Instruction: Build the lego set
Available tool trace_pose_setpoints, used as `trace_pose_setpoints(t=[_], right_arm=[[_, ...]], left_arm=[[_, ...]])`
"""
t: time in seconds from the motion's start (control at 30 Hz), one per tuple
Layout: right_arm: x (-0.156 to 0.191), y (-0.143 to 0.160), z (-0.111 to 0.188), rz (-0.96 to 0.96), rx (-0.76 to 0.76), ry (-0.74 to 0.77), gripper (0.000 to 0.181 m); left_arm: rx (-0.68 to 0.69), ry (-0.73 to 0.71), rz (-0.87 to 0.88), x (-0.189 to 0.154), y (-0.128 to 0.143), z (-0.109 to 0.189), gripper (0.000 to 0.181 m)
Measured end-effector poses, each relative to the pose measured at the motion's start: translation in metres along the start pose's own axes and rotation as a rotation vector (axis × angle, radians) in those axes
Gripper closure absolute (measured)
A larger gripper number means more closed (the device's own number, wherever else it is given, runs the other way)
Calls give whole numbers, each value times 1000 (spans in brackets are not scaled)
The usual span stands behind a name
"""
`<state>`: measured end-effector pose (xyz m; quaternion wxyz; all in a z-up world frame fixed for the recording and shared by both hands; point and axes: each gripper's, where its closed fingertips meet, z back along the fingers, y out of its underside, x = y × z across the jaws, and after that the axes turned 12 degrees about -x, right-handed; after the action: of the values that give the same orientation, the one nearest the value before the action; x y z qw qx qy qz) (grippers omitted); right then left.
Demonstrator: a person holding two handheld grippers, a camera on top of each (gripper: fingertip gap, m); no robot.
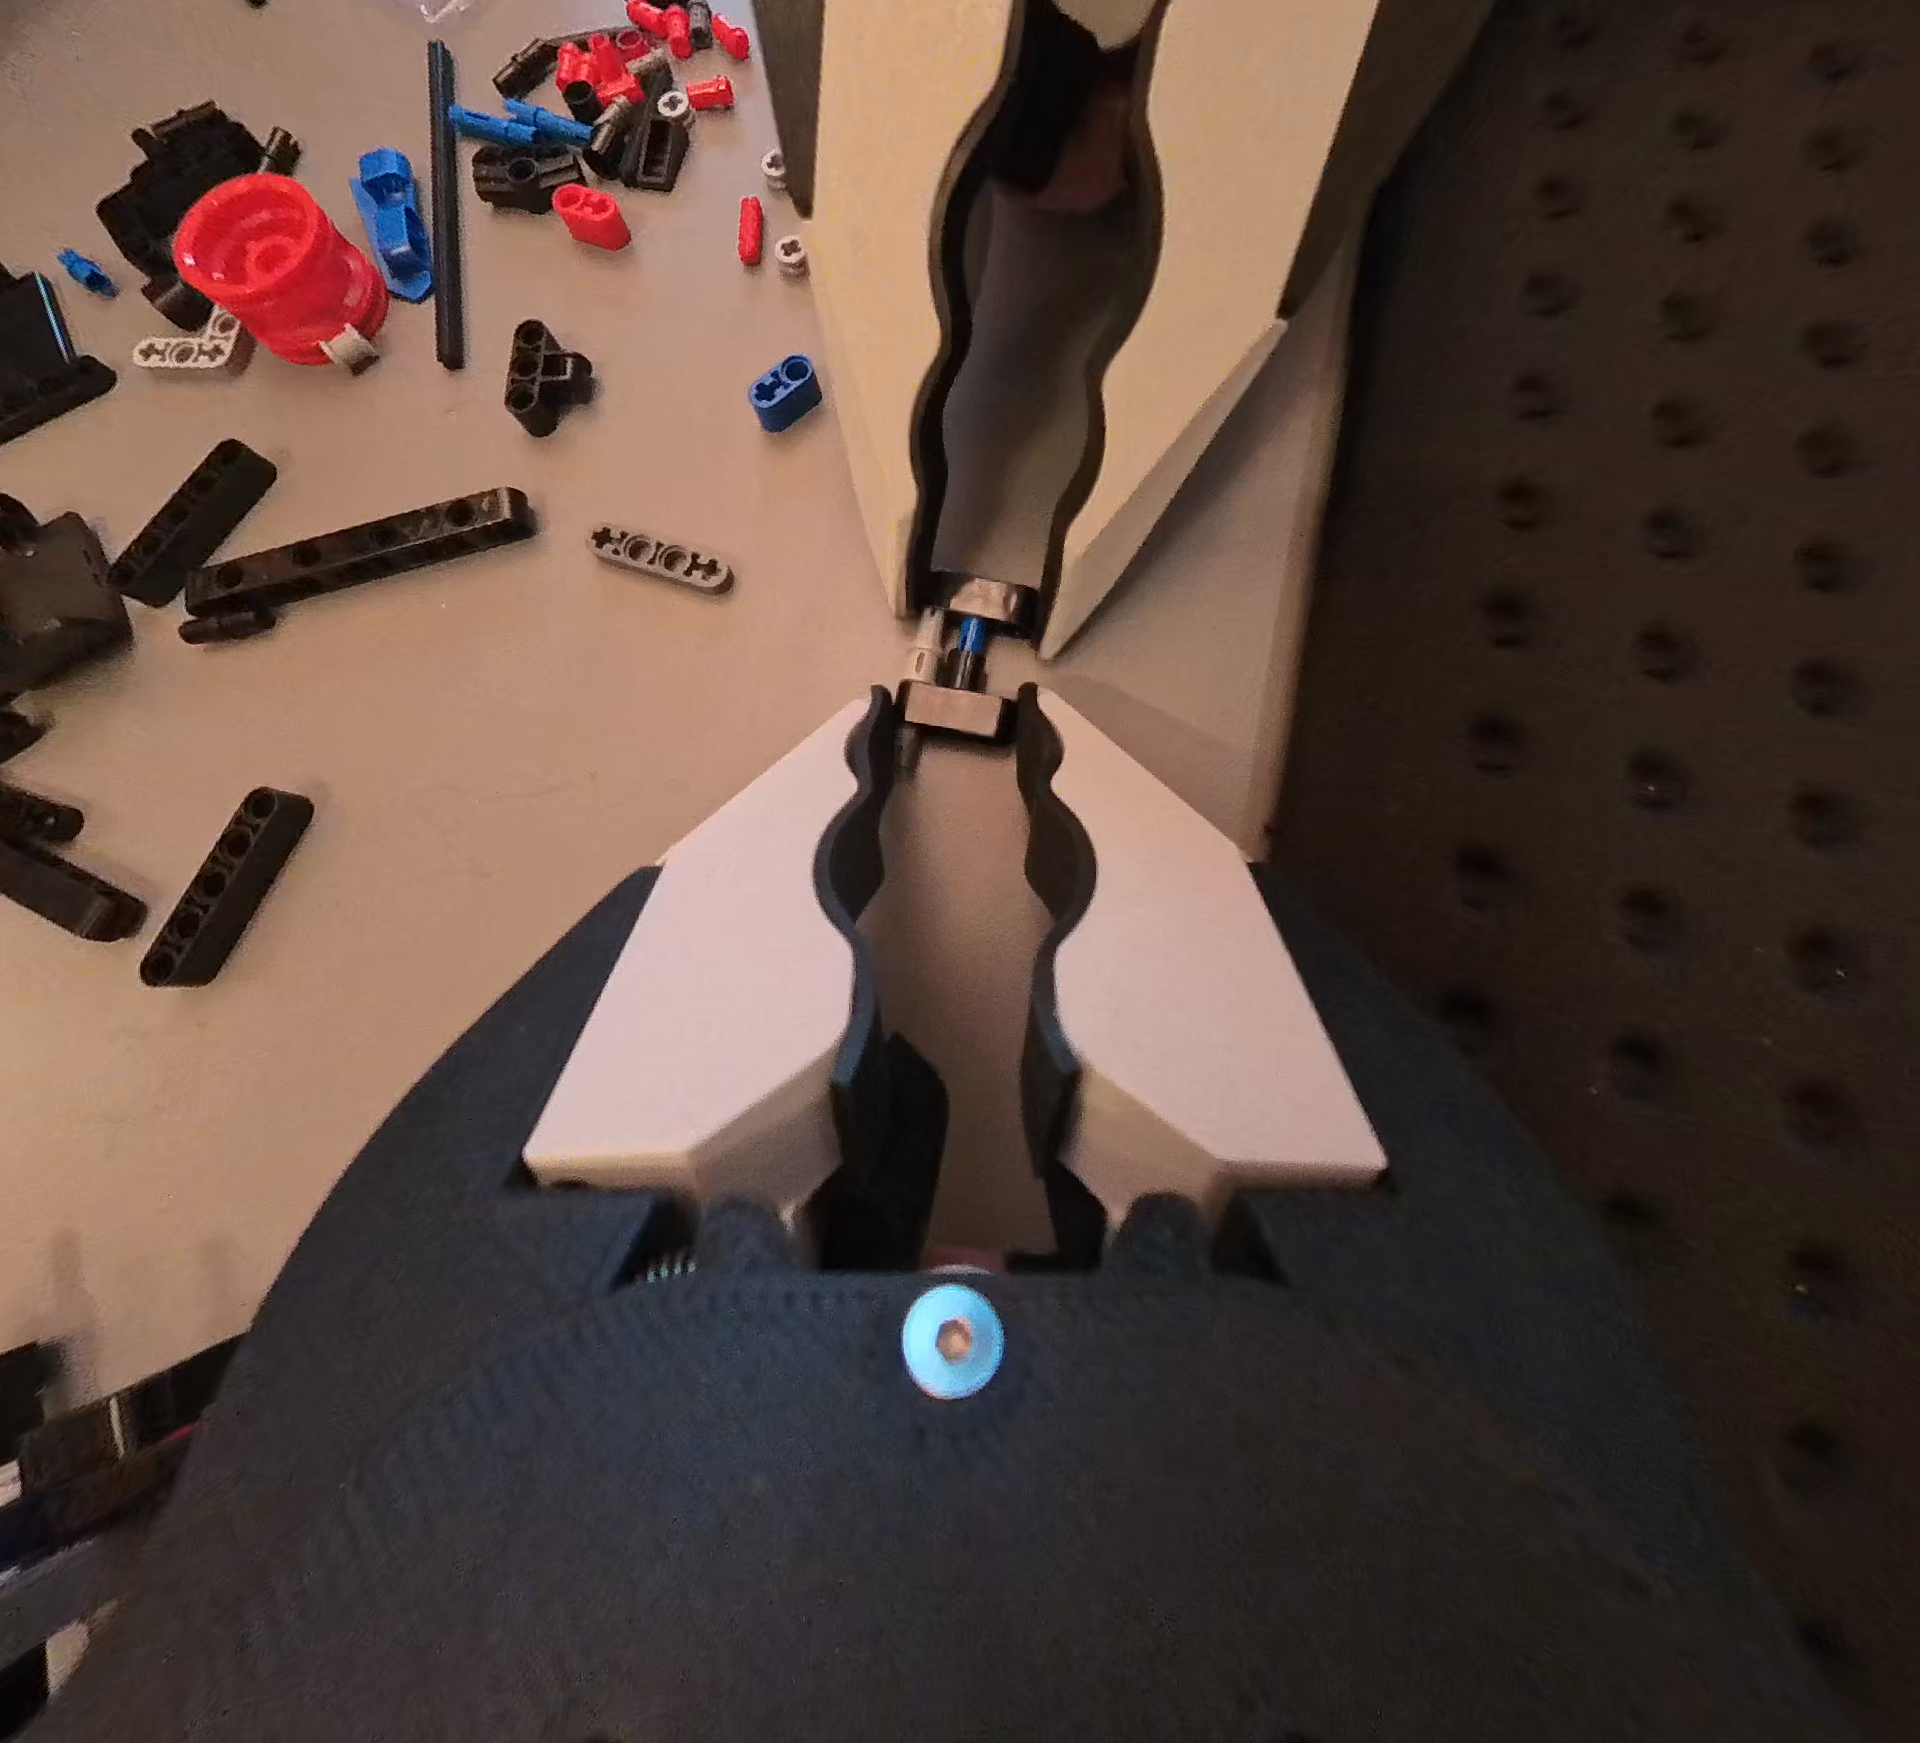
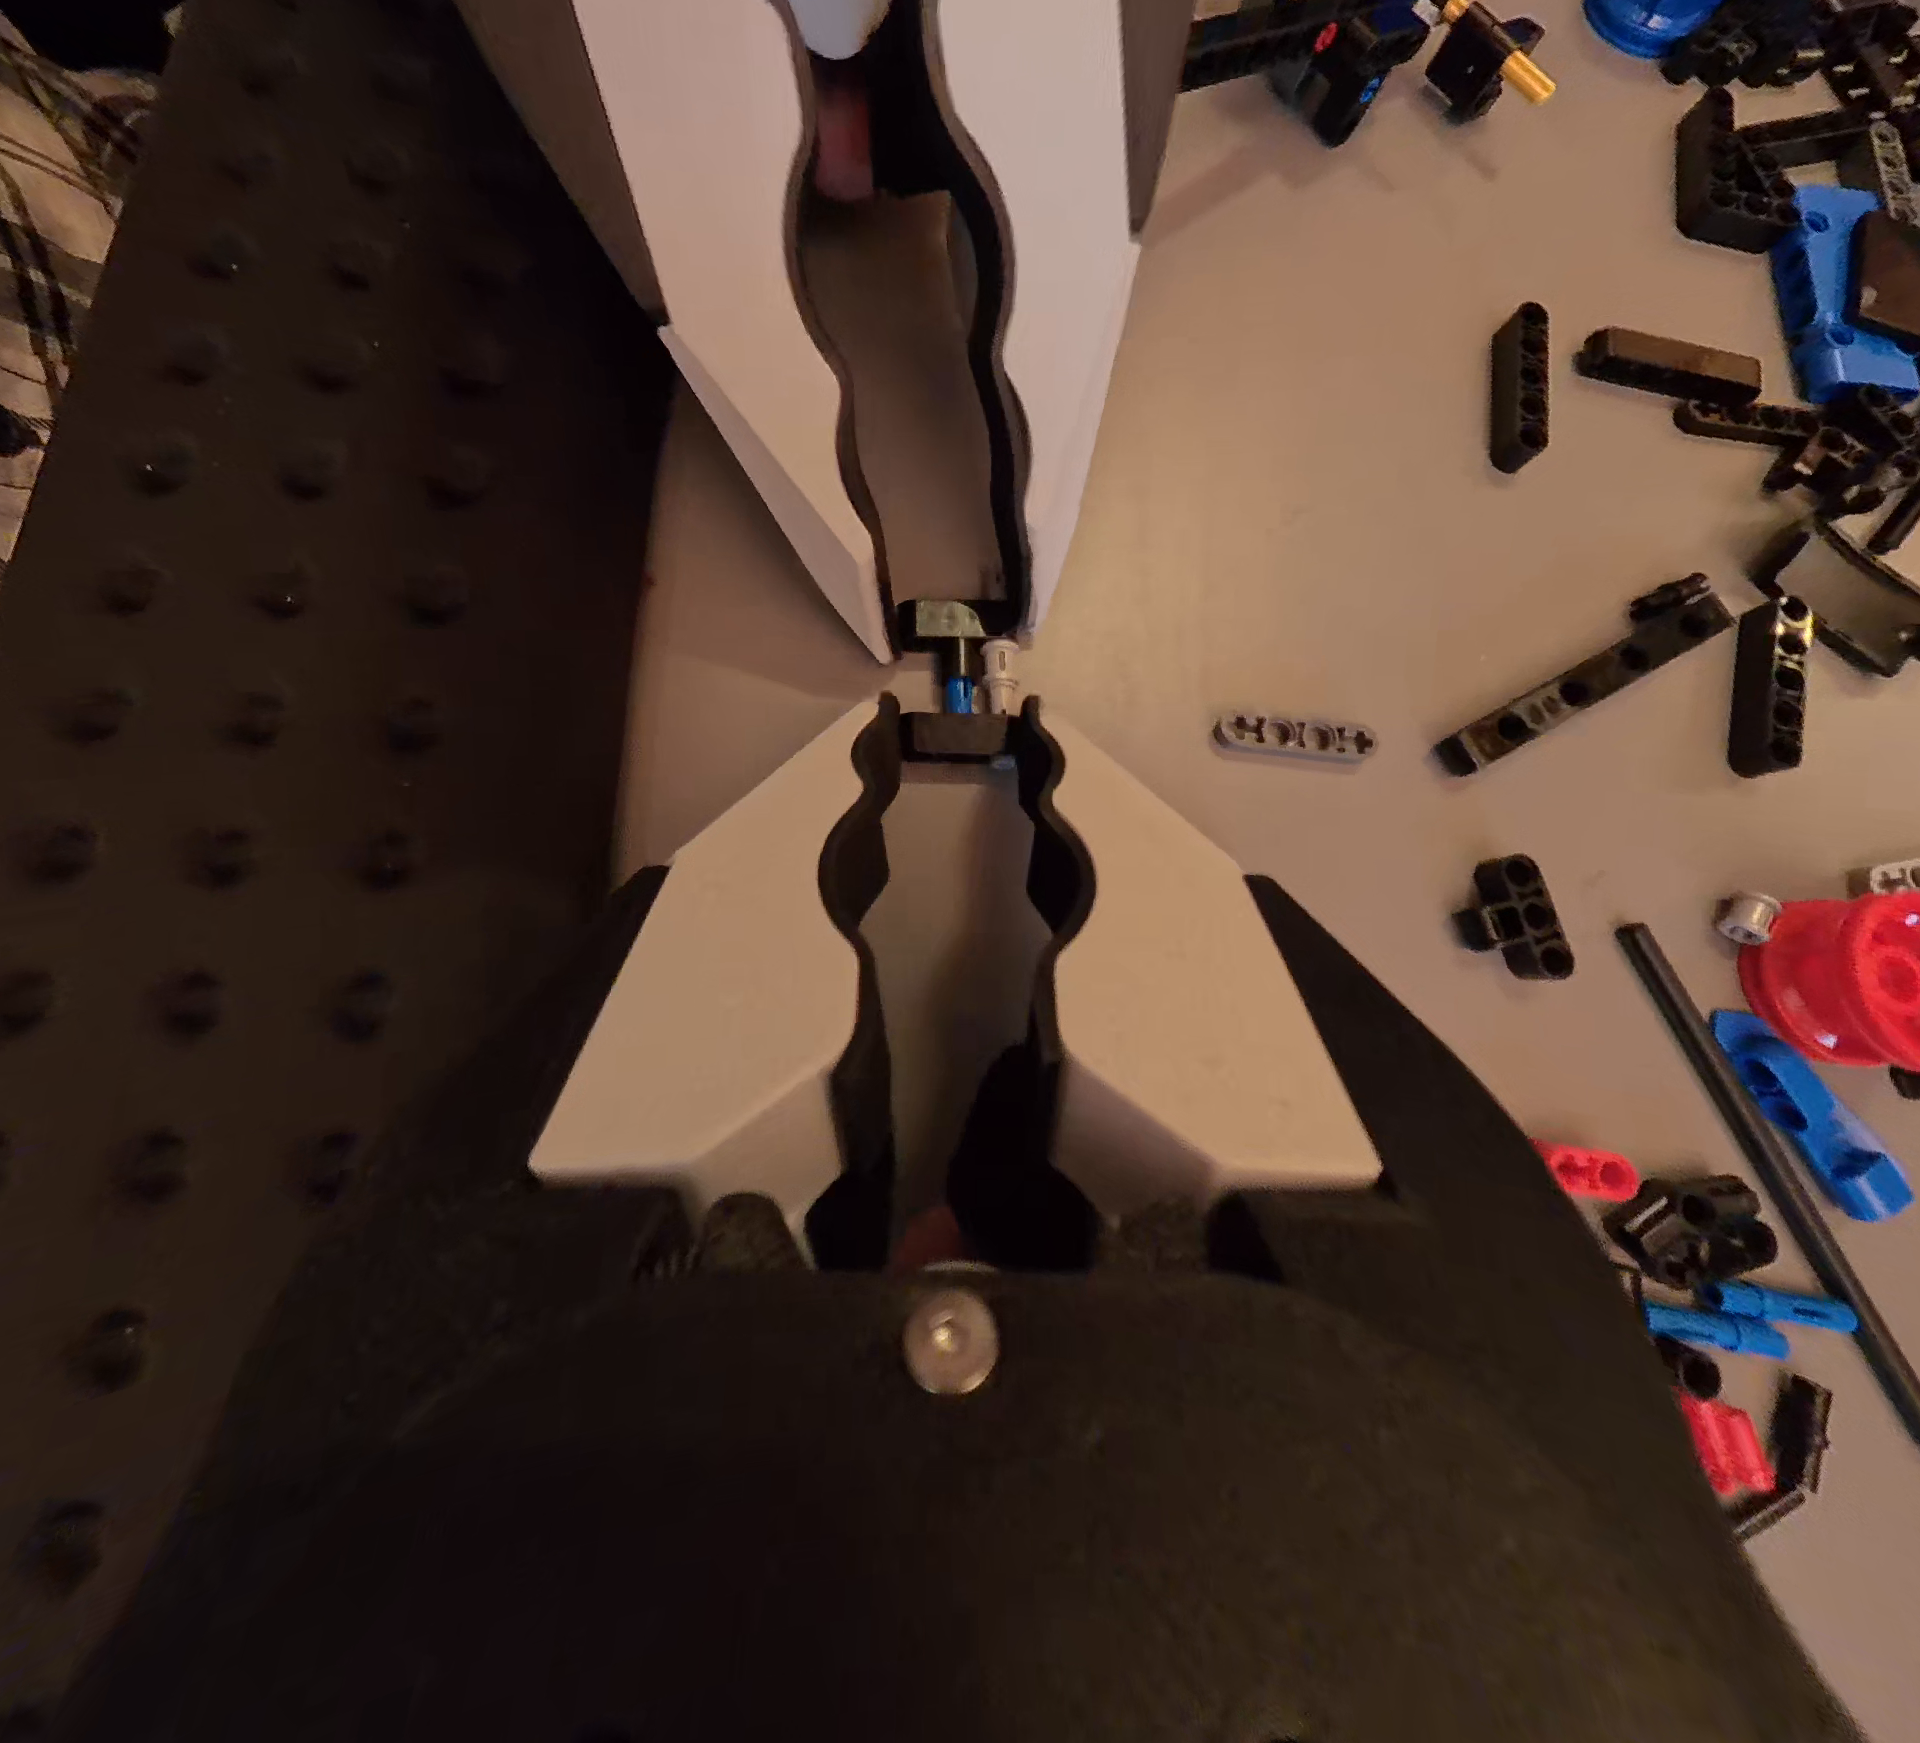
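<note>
Left hand-held gripper [image 1: 954, 714] clenched on black connector [image 1: 954, 712]; right hand-held gripper [image 2: 954, 737] on black piece [image 2: 951, 735]; blue pin [image 1: 969, 644] bridging, unseated. Loose beams [image 1: 358, 545] at 9 o'clock on counter [image 1: 520, 758]: build early.

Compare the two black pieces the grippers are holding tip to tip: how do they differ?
The left gripper pinches a plain black block with no pin visible on it. The right gripper's view shows its own block the same way, so the black piece opposite is the right's: it carries a blue pin and a pale pin pointing at the block. Both are small, black, clamped at the fingertips, not yet joined.
</note>
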<state>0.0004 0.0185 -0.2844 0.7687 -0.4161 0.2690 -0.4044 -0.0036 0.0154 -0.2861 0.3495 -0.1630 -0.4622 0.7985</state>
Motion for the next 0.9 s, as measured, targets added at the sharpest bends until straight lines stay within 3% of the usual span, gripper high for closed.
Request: trace_pose_setpoints(t=[0.07, 0.1, 0.23, 0.43, 0.53, 0.9], right_arm=[[-1, -2, -2, 19, -1, 6, 162], [-2, -2, -3, 30, -1, 13, 172], [-3, -2, -1, 34, -4, 26, 171], [1, 1, 13, 29, 42, 4, 150], [5, 5, 12, 19, 62, -26, 163], [8, 4, 8, -19, 44, 0, 163]], left_arm=[[0, 3, 2, 0, 0, 0, 160], [-2, 16, 3, -3, 0, -1, 160], [-2, 11, -3, -2, -1, -1, 160], [4, 51, -12, -4, -1, -1, 159], [8, 53, -25, -4, -1, 0, 159], [2, 62, -11, -5, 1, 0, 159]])
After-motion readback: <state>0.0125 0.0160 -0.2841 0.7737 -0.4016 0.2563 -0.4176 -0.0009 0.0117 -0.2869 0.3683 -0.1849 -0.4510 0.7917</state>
